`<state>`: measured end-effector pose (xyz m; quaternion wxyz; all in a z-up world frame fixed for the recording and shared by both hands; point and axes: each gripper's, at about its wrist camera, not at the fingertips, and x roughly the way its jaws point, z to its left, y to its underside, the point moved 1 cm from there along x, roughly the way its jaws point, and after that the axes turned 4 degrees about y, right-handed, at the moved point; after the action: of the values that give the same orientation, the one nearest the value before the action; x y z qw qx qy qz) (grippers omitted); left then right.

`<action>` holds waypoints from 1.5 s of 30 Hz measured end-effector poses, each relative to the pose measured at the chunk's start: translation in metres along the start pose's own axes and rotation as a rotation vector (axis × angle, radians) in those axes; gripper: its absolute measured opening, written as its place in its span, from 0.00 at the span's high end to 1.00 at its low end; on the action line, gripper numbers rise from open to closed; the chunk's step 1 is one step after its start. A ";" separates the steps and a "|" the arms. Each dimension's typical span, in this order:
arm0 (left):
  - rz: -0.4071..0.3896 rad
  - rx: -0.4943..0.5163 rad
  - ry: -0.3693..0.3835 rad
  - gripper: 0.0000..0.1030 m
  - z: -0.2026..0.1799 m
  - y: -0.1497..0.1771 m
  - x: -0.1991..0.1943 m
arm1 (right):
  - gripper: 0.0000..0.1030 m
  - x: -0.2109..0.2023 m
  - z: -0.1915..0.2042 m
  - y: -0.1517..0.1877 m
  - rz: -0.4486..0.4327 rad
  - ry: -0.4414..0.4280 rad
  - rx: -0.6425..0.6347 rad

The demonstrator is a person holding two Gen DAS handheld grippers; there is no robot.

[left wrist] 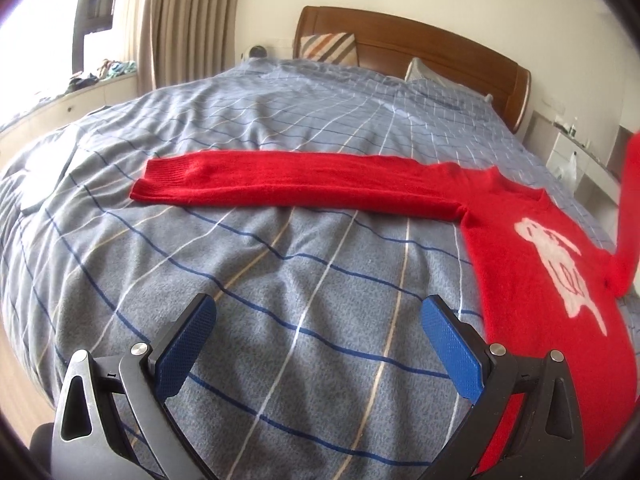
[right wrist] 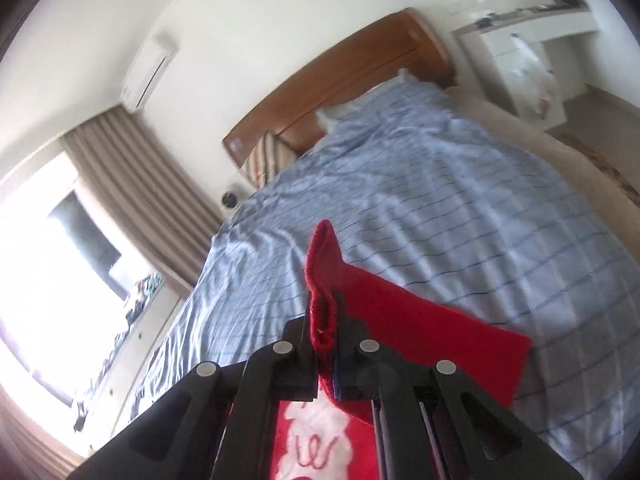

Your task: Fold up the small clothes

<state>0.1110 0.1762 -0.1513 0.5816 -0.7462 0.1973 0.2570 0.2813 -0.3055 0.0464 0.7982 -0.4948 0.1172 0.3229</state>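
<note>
Red knit sweater (left wrist: 532, 264) on bed (left wrist: 280, 280): our right gripper (right wrist: 326, 320) pinches probably its cuff, which may slip; left gripper (left wrist: 320, 344) spread, idle beside the sweater.

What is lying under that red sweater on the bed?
The red sweater lies on a blue-grey checked bedspread, which shows all around it. Whatever sits directly beneath the sweater's body is covered, so nothing more can be seen there.
</note>
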 end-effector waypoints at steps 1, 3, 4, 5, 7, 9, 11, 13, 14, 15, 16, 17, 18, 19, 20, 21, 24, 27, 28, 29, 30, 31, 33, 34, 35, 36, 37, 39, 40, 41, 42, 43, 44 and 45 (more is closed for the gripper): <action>0.001 -0.002 -0.002 0.01 0.001 0.000 0.001 | 0.96 0.020 0.020 0.007 0.027 -0.008 -0.038; 0.010 -0.002 -0.005 0.01 0.002 0.001 0.004 | 0.95 0.060 0.052 0.031 0.082 -0.005 -0.107; 0.017 0.000 -0.007 0.01 0.001 0.001 0.006 | 0.91 0.079 0.064 0.045 0.111 -0.008 -0.139; 0.021 0.001 -0.009 0.01 0.001 0.002 0.008 | 0.83 0.099 0.072 0.063 0.163 -0.036 -0.154; 0.025 0.007 -0.014 0.01 0.000 0.003 0.010 | 0.37 0.125 0.075 0.101 0.260 -0.130 -0.110; 0.028 0.006 -0.015 0.01 0.001 0.004 0.009 | 0.37 0.133 0.070 0.135 0.315 -0.219 -0.060; 0.030 -0.004 -0.010 0.01 0.002 0.004 0.009 | 0.37 0.124 0.058 0.158 0.331 -0.227 -0.069; 0.030 -0.016 -0.004 0.01 0.003 0.004 0.010 | 0.37 0.103 0.036 0.171 0.310 -0.165 -0.112; 0.032 -0.022 -0.001 0.01 0.003 0.004 0.010 | 0.37 0.087 0.021 0.174 0.290 -0.108 -0.146; 0.034 -0.025 0.001 0.01 0.003 0.004 0.011 | 0.37 0.072 0.004 0.174 0.267 -0.050 -0.178; 0.035 -0.023 0.001 0.01 0.002 0.004 0.012 | 0.36 0.053 -0.014 0.177 0.242 0.006 -0.204; 0.035 -0.018 -0.001 0.01 0.000 0.005 0.013 | 0.36 0.034 -0.033 0.177 0.214 0.068 -0.222; 0.035 -0.010 -0.005 0.01 -0.001 0.005 0.014 | 0.35 0.016 -0.050 0.178 0.185 0.132 -0.237; 0.035 -0.003 -0.006 0.01 -0.003 0.005 0.014 | 0.33 -0.002 -0.068 0.178 0.152 0.202 -0.252; 0.036 0.001 -0.004 0.01 -0.005 0.005 0.015 | 0.32 -0.021 -0.085 0.177 0.118 0.275 -0.267; 0.037 0.004 -0.002 0.01 -0.007 0.006 0.015 | 0.31 -0.038 -0.102 0.178 0.087 0.348 -0.275; 0.043 0.025 0.002 0.01 -0.013 0.008 0.018 | 0.27 -0.074 -0.146 0.176 0.022 0.509 -0.241; 0.051 0.061 -0.010 0.01 -0.019 0.011 0.020 | 0.26 -0.094 -0.174 0.175 -0.023 0.580 -0.160; 0.052 0.069 -0.014 0.01 -0.020 0.012 0.020 | 0.26 -0.096 -0.180 0.175 -0.037 0.592 -0.145; 0.056 0.075 -0.015 0.01 -0.021 0.013 0.021 | 0.26 -0.095 -0.181 0.176 -0.051 0.606 -0.144; 0.060 0.078 -0.017 0.00 -0.022 0.014 0.022 | 0.26 -0.095 -0.183 0.177 -0.062 0.616 -0.149; 0.066 0.081 -0.019 0.00 -0.022 0.014 0.023 | 0.26 -0.094 -0.185 0.180 -0.070 0.623 -0.149; 0.071 0.083 -0.023 0.00 -0.022 0.016 0.025 | 0.25 -0.091 -0.194 0.190 -0.067 0.630 -0.130; 0.070 0.085 -0.024 0.00 -0.023 0.017 0.025 | 0.25 -0.089 -0.199 0.195 -0.060 0.631 -0.113; 0.070 0.087 -0.027 0.00 -0.023 0.017 0.026 | 0.25 -0.088 -0.207 0.201 -0.056 0.624 -0.090; 0.070 0.092 -0.030 0.00 -0.024 0.018 0.026 | 0.24 -0.086 -0.213 0.207 -0.056 0.606 -0.064; 0.070 0.095 -0.035 0.00 -0.025 0.019 0.026 | 0.23 -0.087 -0.219 0.208 -0.063 0.586 -0.042; 0.068 0.100 -0.044 0.00 -0.026 0.019 0.028 | 0.22 -0.089 -0.225 0.209 -0.083 0.557 -0.017; 0.068 0.101 -0.048 0.00 -0.027 0.020 0.028 | 0.22 -0.090 -0.226 0.209 -0.084 0.550 -0.013; 0.068 0.101 -0.051 0.00 -0.027 0.019 0.028 | 0.22 -0.089 -0.225 0.209 -0.084 0.550 -0.015; 0.067 0.100 -0.053 0.00 -0.028 0.020 0.029 | 0.21 -0.088 -0.225 0.210 -0.083 0.552 -0.019; 0.068 0.099 -0.053 0.00 -0.028 0.019 0.029 | 0.21 -0.088 -0.224 0.210 -0.083 0.553 -0.023; 0.068 0.100 -0.053 0.00 -0.028 0.019 0.029 | 0.21 -0.088 -0.224 0.210 -0.085 0.552 -0.024; 0.068 0.100 -0.053 0.00 -0.028 0.019 0.029 | 0.21 -0.088 -0.224 0.209 -0.088 0.550 -0.023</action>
<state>0.1269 0.1441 -0.1785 0.6142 -0.7019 0.2196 0.2860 0.1112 -0.4718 -0.1667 0.7440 -0.5774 0.3043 0.1427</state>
